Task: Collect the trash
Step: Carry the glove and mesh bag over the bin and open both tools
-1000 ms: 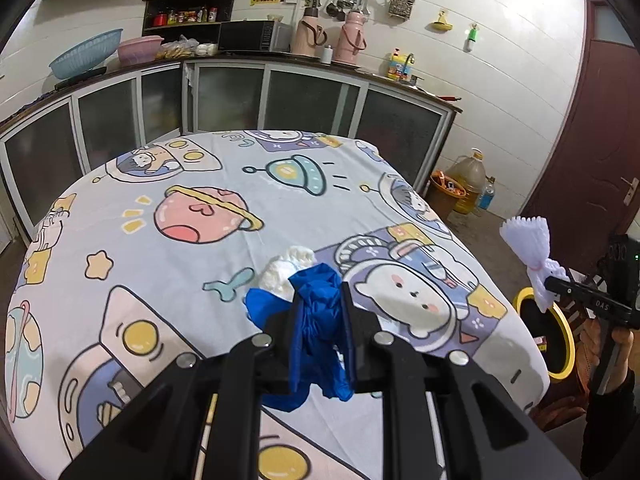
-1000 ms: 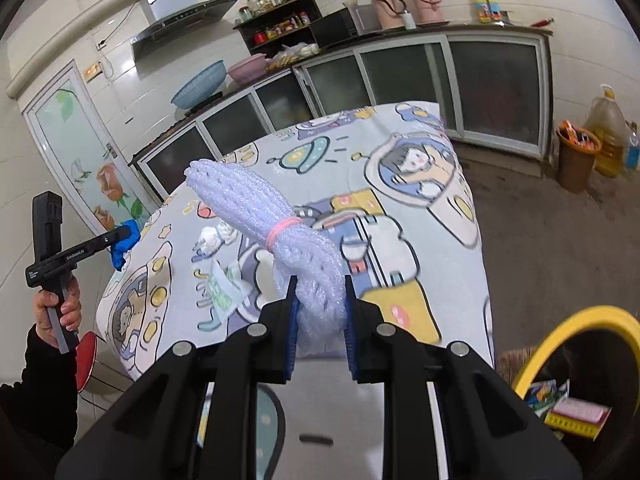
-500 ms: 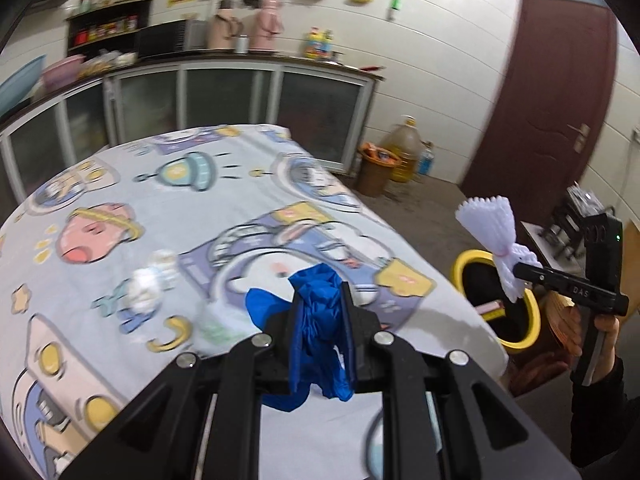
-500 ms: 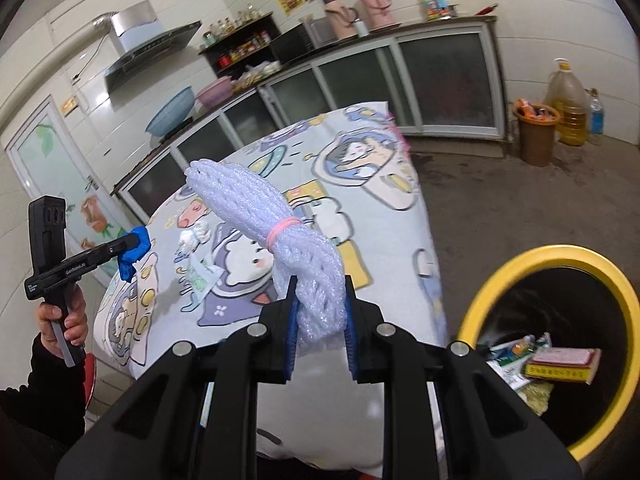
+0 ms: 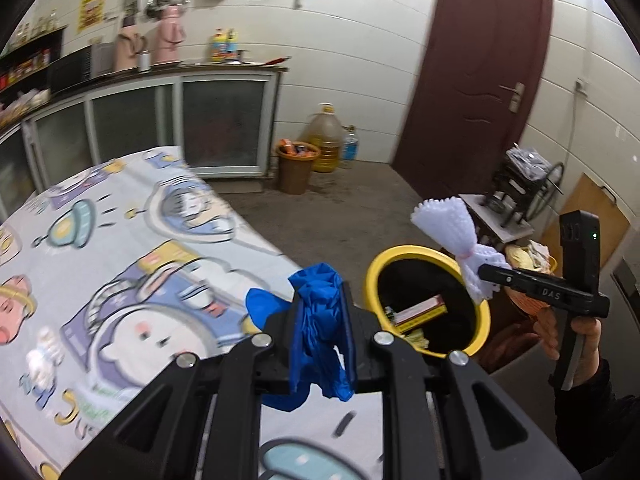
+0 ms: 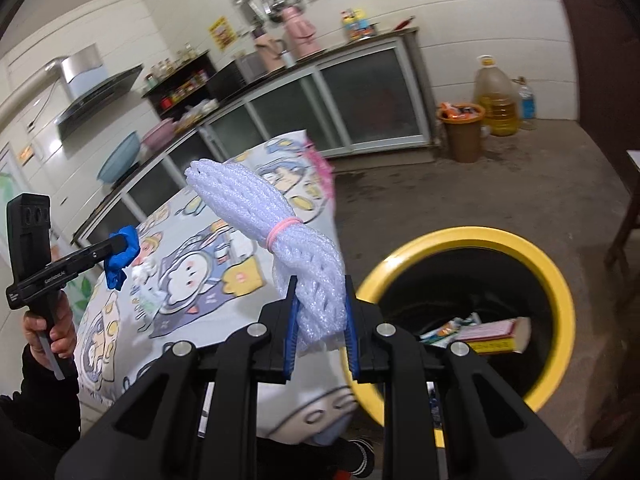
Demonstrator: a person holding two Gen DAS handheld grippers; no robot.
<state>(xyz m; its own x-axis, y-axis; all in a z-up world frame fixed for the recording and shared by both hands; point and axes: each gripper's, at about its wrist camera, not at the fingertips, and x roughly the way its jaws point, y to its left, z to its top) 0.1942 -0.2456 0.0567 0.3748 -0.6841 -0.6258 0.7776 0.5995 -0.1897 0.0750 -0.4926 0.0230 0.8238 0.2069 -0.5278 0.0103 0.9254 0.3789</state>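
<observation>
The left claw (image 5: 322,322) is closed tight on a crumpled blue glove (image 5: 320,332) of thin, glossy rubbery material; its wrinkled folds bulge above the black fingers and a loose flap hangs below them. It hangs over the near edge of the tabletop (image 5: 132,248), which is covered by a smooth cloth printed with pastel cartoon astronauts, planets and stars. A small white crumpled scrap (image 5: 44,354) lies on the cloth at the left, blurred.

The right claw (image 6: 320,312) is clamped on a bundle of white foam netting (image 6: 276,236), a soft open-mesh sleeve gathered and pinched at its middle by a thin pink rubber band (image 6: 282,229), so that it flares out like a fan at the far end. In the left wrist view the same bundle sits above the rim of the round bin (image 5: 486,312).

The bin (image 6: 560,292) stands on the grey concrete floor (image 6: 500,188) just beside the tabletop's end; it has a thick, glossy yellow rim and a dark interior. Inside lie a flat rectangular box (image 6: 498,334) with a red face and some crumpled wrappers (image 6: 448,328).
</observation>
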